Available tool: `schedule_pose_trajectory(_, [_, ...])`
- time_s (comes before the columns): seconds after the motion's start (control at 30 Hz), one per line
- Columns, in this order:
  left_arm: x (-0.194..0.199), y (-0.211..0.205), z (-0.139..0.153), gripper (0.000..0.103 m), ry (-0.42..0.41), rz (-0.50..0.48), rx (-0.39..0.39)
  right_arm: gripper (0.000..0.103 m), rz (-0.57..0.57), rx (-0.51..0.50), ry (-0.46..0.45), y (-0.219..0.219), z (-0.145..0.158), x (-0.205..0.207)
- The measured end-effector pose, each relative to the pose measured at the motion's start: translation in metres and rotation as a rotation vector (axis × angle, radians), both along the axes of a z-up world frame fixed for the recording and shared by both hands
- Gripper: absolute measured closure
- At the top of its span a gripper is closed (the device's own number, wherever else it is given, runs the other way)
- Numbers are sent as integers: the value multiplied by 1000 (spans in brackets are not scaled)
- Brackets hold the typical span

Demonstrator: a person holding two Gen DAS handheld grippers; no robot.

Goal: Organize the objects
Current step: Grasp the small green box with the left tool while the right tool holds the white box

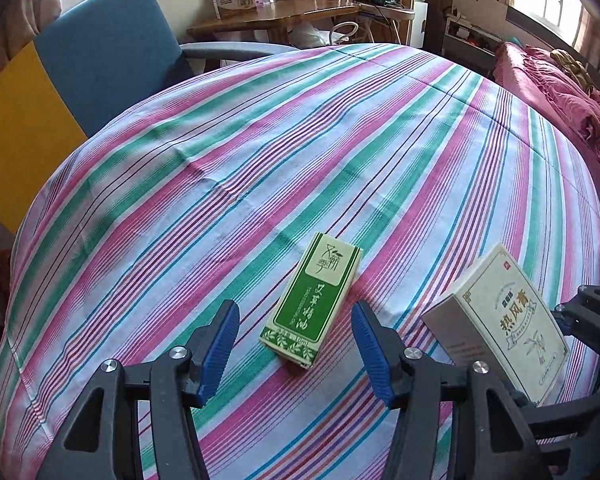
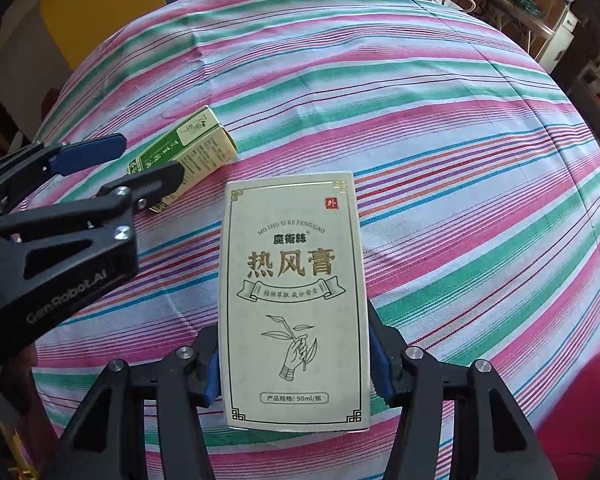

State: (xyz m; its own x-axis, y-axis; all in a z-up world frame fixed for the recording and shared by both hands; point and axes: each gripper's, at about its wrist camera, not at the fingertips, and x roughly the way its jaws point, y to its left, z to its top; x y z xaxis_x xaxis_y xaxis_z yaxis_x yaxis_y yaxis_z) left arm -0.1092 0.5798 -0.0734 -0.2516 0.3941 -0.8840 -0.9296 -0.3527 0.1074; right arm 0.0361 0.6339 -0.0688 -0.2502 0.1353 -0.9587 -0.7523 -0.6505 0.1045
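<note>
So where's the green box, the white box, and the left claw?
green box [image 1: 314, 300], left wrist view, middle of its top face
white box [image 2: 294, 300], right wrist view, its printed front
left claw [image 1: 296, 342], left wrist view, gap between fingertips

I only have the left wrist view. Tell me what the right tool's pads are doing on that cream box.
Observer: The right tool is shut on the cream box, pads on its two long sides.
Operator: Say what the front shows.
Observer: A drawing of a hand holding a leafy sprig.
Operator: Report my left tool's height.
Observer: The left tool hangs open over the green box, one finger on each side.
</note>
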Motion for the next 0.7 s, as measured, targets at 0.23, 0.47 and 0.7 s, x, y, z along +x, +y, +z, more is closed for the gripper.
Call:
schedule_pose_trajectory(0.23, [-7,14,-14,63,-38,11,-20,45,-3,6,-7,8,3,5])
schedule_pose_trajectory(0.47, [-2,-19,3,73,-81,117,63,49,30,46,-38,13,6,5])
schedule_pose_trajectory(0.7, [18,-93,50,73,7,271,126,50,43,67,-47,18,10,6])
